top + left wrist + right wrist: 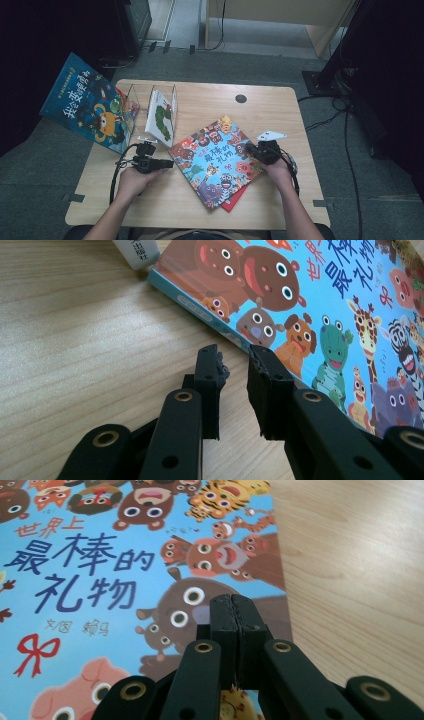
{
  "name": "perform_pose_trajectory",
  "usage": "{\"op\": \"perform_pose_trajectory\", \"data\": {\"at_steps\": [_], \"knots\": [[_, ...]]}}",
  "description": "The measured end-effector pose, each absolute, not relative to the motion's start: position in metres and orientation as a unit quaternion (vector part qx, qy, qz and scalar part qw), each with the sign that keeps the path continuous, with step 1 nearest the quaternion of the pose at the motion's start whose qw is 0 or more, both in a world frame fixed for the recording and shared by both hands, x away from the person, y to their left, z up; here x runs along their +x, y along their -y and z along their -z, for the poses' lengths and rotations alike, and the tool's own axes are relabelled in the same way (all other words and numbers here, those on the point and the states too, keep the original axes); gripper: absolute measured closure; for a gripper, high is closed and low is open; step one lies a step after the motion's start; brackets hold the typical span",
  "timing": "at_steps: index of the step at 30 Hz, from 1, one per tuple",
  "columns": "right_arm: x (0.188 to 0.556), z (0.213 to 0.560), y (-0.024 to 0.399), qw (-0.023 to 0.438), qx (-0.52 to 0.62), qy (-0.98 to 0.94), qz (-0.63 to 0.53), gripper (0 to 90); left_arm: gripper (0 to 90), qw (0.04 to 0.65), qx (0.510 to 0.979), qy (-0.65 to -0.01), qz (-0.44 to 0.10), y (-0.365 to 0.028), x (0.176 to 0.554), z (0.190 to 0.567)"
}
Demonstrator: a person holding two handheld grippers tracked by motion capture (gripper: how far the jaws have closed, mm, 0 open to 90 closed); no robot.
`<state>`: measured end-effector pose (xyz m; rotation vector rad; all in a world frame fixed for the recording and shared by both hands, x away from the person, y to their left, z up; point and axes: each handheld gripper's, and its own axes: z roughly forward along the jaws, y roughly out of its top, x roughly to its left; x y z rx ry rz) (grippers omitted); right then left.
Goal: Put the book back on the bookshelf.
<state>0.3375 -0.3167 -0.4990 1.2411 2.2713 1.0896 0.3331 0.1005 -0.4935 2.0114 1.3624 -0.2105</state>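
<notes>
Centre frame, the animal picture book (215,160) lies askew on the bench (280,115). The left hand-held gripper (167,163), jaws slightly apart, sits at its left edge; the right hand-held gripper (252,149), jaws together, rests over its right edge. Bare wood lies beyond, upper right.

Bare table (280,107) lies open along the far right edge and the near left corner. The picture book (216,159) fills the middle; the clear book stand (150,97) blocks the far left corner.
</notes>
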Motion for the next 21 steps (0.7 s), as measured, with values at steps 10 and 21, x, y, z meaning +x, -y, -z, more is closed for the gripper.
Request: {"op": "perform_pose_trajectory", "data": {"at_steps": [10,21], "knots": [[0.336,0.500,0.331,0.180,0.454,-0.785,-0.381,89.5,75.0,0.334,0.783,-0.520,0.073,-0.094,0.337,0.494],[0.336,0.504,0.346,0.202,0.481,-0.775,-0.357,89.1,74.7,0.331,0.783,-0.520,0.076,-0.093,0.339,0.495]]}}
